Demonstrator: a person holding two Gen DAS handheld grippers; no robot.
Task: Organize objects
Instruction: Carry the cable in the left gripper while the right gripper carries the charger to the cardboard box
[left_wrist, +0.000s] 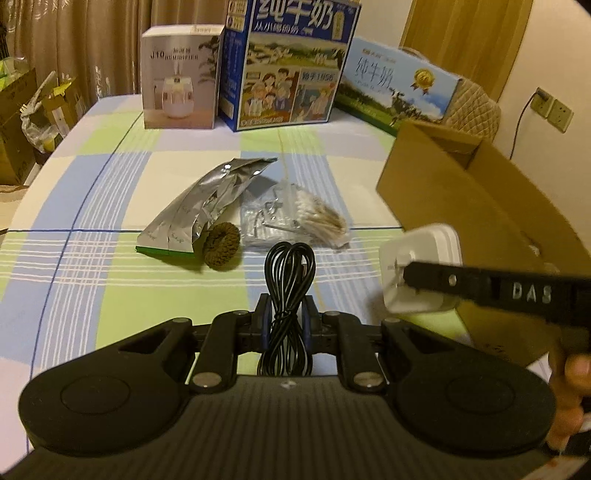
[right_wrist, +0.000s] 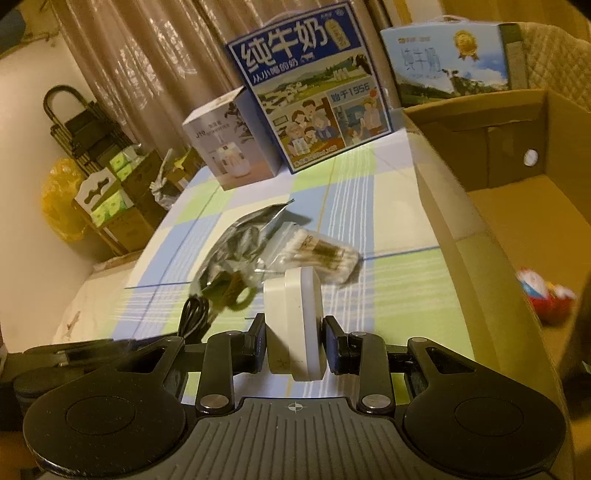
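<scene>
Carrying the white case (right_wrist: 295, 325) edge-up in my right gripper (right_wrist: 295, 343), fingers clamped on its two flat faces, I judge it bound for the open cardboard box (right_wrist: 517, 221) just to the right, where a small red and blue toy (right_wrist: 546, 295) already lies. My left gripper (left_wrist: 288, 317) is closed on the coiled black cable (left_wrist: 290, 280), pinched at its tied waist so the loops stay together. Farther out on the checked tablecloth (left_wrist: 110, 295) wait the foil packets (left_wrist: 207, 199), a brown hair tie (left_wrist: 221, 251) and a bag of cotton swabs (left_wrist: 295, 218).
</scene>
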